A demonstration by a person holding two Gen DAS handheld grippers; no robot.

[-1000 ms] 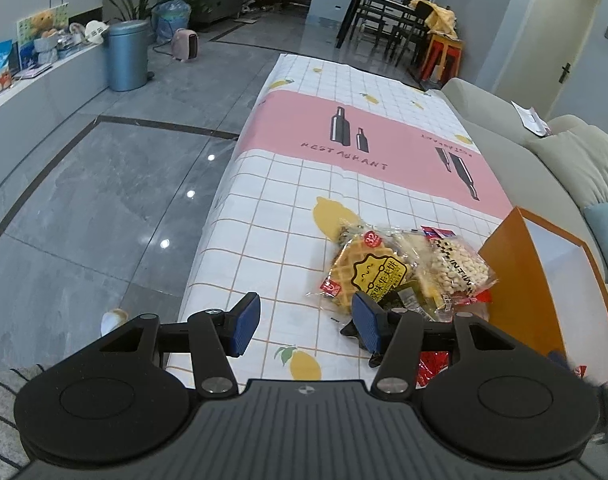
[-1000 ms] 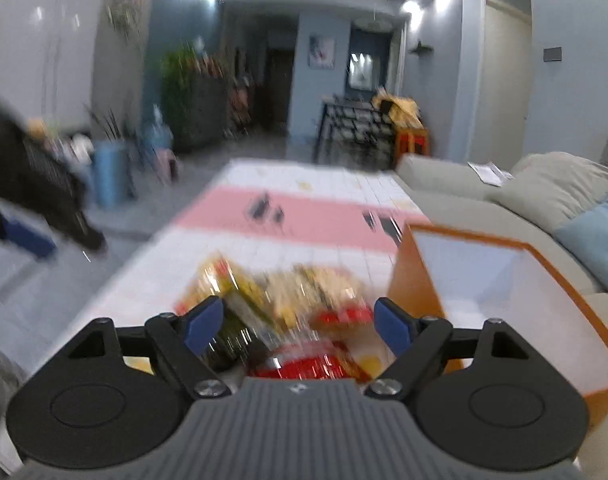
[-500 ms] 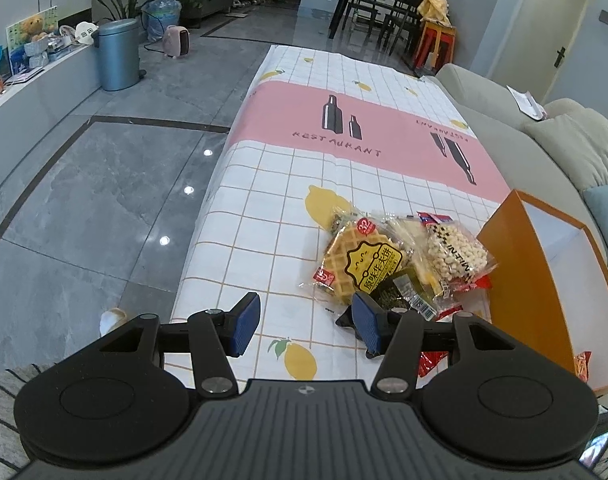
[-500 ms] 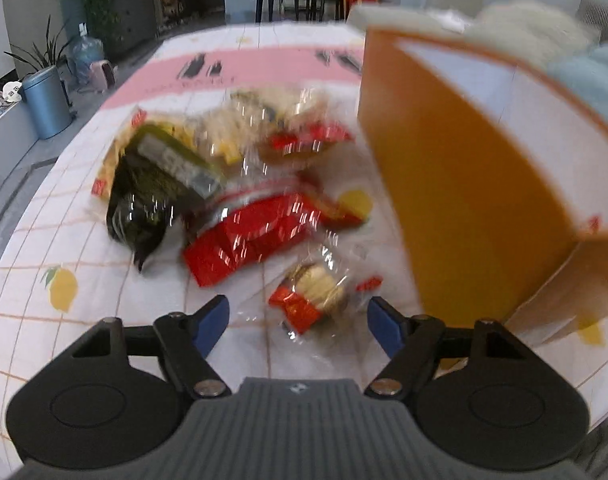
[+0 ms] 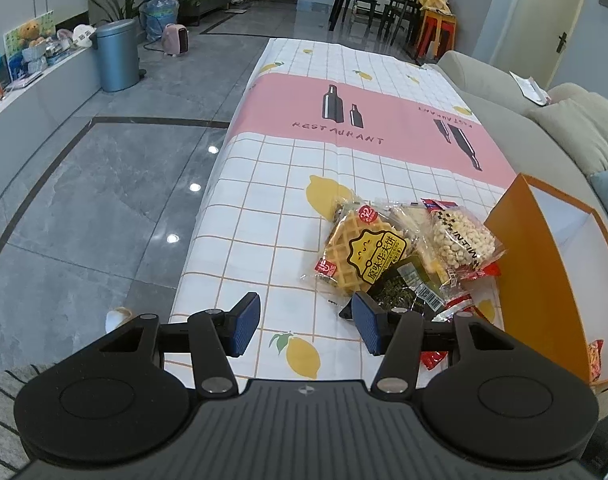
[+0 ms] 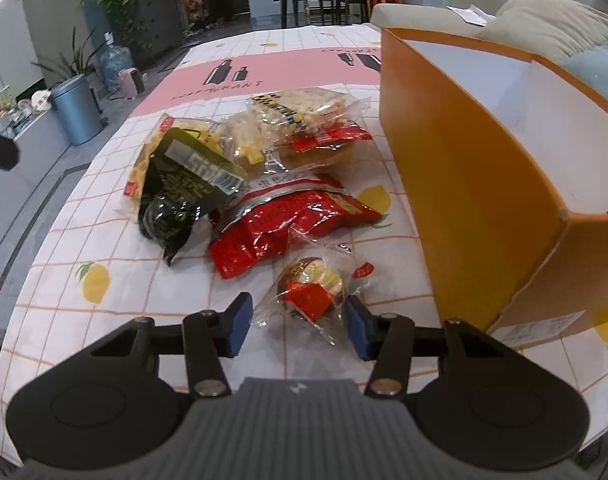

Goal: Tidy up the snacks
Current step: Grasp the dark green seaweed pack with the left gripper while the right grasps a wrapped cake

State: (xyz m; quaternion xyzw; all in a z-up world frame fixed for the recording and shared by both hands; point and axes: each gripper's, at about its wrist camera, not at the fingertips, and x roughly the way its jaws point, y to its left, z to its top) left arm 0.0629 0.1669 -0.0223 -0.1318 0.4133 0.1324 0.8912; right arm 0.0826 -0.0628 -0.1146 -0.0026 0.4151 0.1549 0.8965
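The right gripper sits low over the tablecloth, its blue pads on either side of a small clear-wrapped snack with a red label. The jaws have just been closing. The snack's wrapper lies between them; the right pad is at the wrapper's edge, while the left pad stands just clear of it. A firm grip is not established, so the tool counts as open around the snack.

The left gripper hovers above the near-left part of the table. Its jaws stand partly open with nothing between them. Its right finger overlaps the dark green pack in view; contact cannot be confirmed.

The snack pile lies in the middle of the tablecloth, just left of the orange box:
- The red pack lies directly beyond the small snack.
- The dark green pack lies left of the red pack and partly over the waffle pack.
- The puffed-grain pack lies at the far side of the pile.

The box is open, with a white interior. In the left wrist view, a red-printed wrapper shows at its near corner.

A sofa runs along the right side of the table. A blue bin stands on the floor to the left.
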